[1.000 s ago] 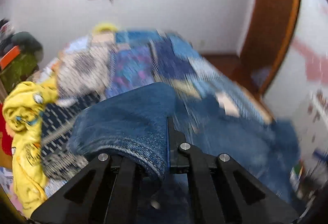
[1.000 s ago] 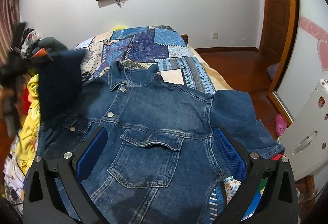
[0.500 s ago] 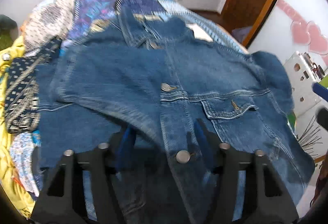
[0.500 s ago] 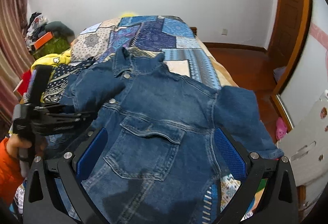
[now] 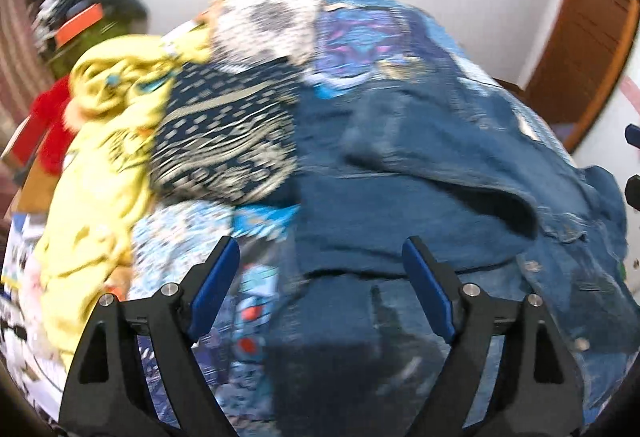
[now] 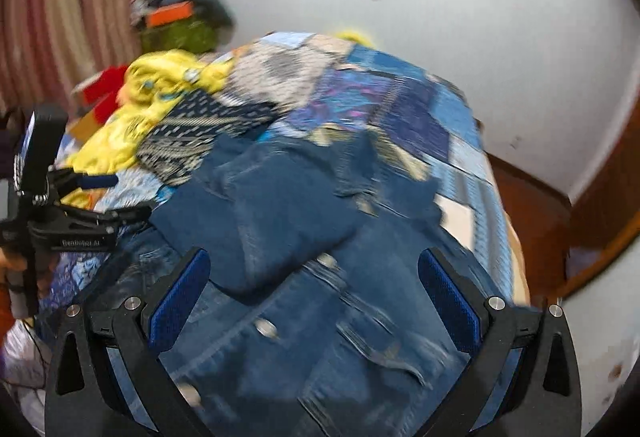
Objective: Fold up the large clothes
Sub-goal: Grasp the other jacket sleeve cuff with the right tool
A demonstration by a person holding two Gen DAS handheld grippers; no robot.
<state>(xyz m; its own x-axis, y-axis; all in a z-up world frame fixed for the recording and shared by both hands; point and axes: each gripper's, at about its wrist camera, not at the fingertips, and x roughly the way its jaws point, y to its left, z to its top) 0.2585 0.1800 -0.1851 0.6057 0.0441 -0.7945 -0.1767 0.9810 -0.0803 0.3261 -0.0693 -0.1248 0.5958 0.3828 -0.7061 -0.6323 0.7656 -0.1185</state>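
Left tool (image 5: 320,277) opening, gripping nothing | jacket (image 5: 460,177) lying right of it | right tool (image 6: 316,285) hovering wide over jacket front, nearer.

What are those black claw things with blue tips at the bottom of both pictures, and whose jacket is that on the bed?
They are grabbers a person holds, one in each hand. Each carries a camera, so each picture looks out between its own two fingers. One picture is from the left gripper, whose jaws are opening with nothing gripped. The other is from the right gripper, open and empty too. Below lies a denim jacket on a patchwork bedspread, one sleeve folded across it. Beside it sits a yellow garment. Whose jacket, the pictures cannot tell.
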